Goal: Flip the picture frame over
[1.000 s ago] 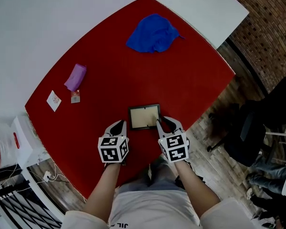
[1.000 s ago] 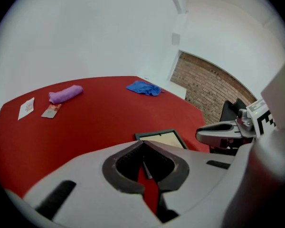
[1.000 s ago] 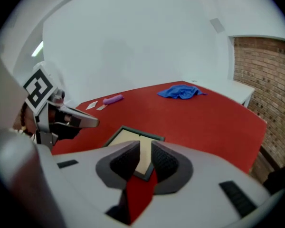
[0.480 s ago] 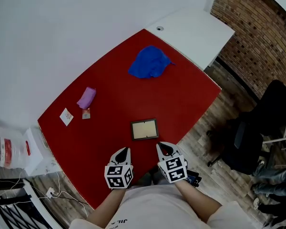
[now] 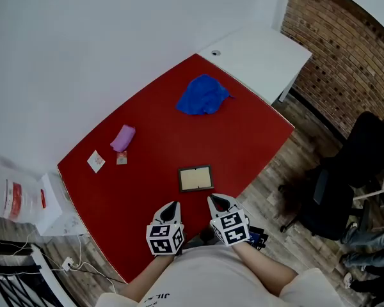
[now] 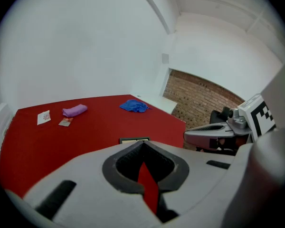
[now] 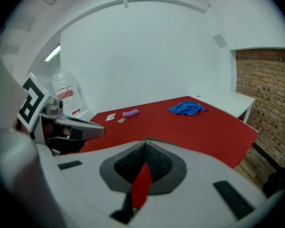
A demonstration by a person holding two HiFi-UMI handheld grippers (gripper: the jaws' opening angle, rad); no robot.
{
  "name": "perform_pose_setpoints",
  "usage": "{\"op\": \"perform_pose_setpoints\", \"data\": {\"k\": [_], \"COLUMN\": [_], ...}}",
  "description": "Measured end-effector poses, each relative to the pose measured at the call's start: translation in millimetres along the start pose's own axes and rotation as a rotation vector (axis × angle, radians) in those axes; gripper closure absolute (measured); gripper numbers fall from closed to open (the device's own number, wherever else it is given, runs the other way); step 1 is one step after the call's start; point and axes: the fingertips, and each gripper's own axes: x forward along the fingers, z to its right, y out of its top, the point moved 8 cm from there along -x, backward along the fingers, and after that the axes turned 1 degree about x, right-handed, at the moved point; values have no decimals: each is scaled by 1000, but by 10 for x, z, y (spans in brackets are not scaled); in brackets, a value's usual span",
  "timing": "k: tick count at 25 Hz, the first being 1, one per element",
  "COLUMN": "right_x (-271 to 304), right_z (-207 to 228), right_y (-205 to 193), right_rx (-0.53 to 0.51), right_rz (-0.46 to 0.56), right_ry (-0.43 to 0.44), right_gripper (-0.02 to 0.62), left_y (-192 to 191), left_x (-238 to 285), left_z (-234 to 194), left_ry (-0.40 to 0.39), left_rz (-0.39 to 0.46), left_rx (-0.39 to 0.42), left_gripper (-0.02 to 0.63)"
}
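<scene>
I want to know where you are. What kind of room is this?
Probably an office or workroom: a red table beside a white desk, a black office chair on the wooden floor, and a brick wall.

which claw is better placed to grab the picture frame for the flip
Right, by a little. Both claws are shut and empty, short of the picture frame, but the right claw sits nearer its corner than the left claw.

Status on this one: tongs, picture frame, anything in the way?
Left tongs shut, empty. Right tongs shut, empty. Picture frame flat on red table, ahead of both, untouched. Blue cloth far beyond, no obstruction.
</scene>
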Motion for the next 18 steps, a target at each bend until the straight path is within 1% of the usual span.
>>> {"op": "perform_pose_setpoints", "data": {"k": [4, 18], "right_x": [-26, -94], "right_z": [27, 59], "right_y": [-23, -35], "right_rx": [14, 15], "right_rz": [-4, -3], "right_ry": [-8, -25], "right_gripper": [591, 591], "left_y": [33, 16], "left_x": [-22, -46], "left_z": [6, 28], "left_ry": [3, -6], "left_rz": [7, 0], "left_rx": [16, 13], "left_gripper": [600, 600]}}
